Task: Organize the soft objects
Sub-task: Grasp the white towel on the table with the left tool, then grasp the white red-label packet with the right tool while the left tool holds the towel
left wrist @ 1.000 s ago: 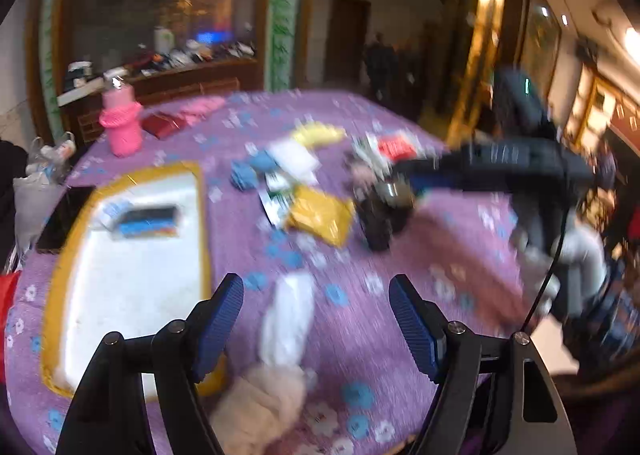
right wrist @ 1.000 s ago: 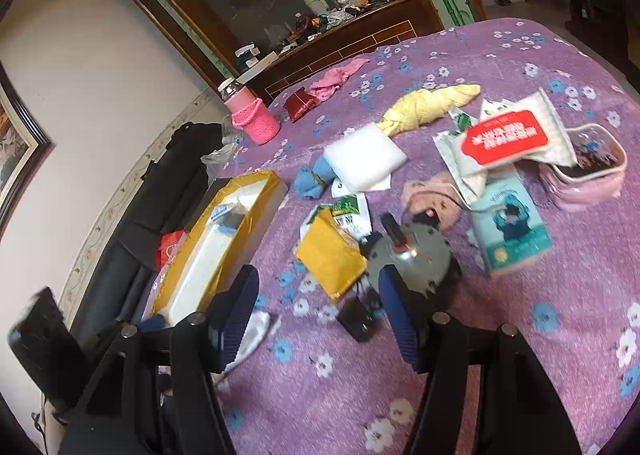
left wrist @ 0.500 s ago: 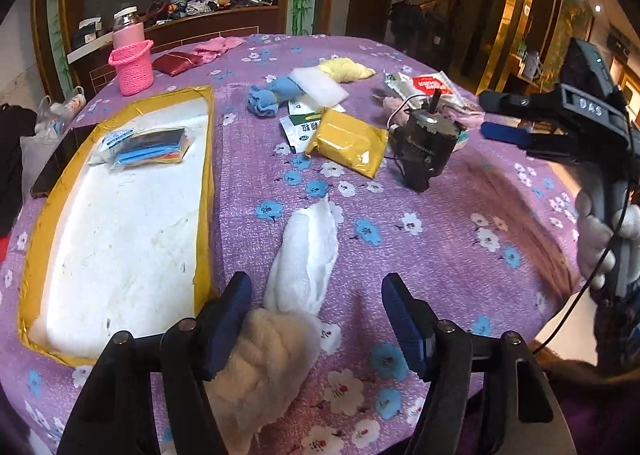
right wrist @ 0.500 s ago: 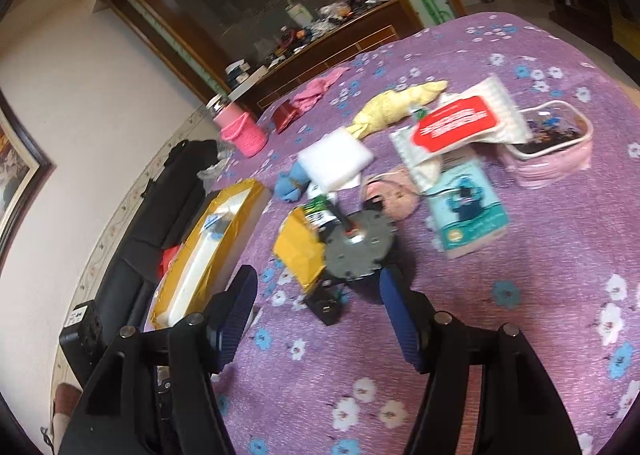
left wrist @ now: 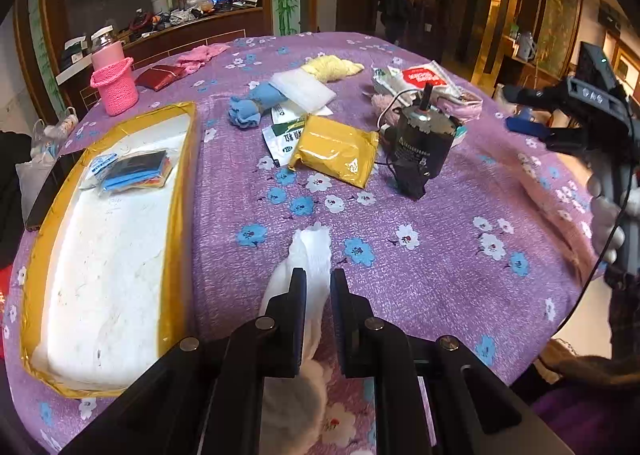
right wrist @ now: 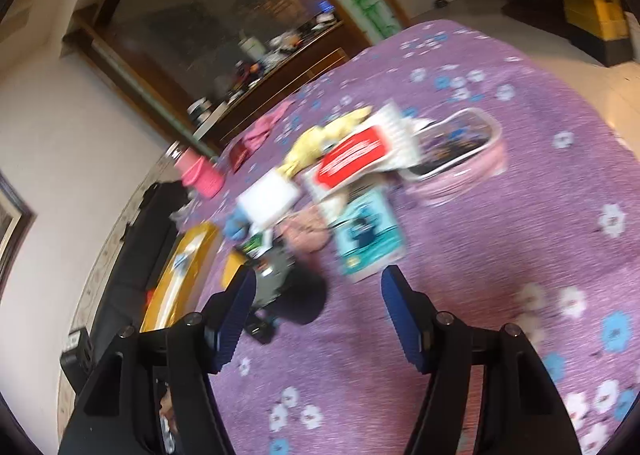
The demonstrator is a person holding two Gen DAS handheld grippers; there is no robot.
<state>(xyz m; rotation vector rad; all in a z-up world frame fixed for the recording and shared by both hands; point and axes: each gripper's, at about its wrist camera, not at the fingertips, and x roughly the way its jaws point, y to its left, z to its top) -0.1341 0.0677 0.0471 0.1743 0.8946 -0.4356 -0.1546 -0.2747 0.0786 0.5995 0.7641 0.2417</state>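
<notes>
White fluffy sock (left wrist: 310, 255) lies just right of the yellow-rimmed tray (left wrist: 182, 191), pinched in our left gripper (left wrist: 318, 295); right gripper (right wrist: 316, 291) gapes empty. Most soft items remain beyond the tray, unsorted.

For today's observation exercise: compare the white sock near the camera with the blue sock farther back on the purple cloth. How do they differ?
The white sock lies stretched out long; the blue sock is bunched into a short lump. The white sock is pinched by the left gripper, whose fingers have just closed on it; the blue sock lies untouched. The white sock lies apart from other things; the blue sock sits against a white pad. Both rest on the cloth outside the yellow-rimmed tray.
</notes>
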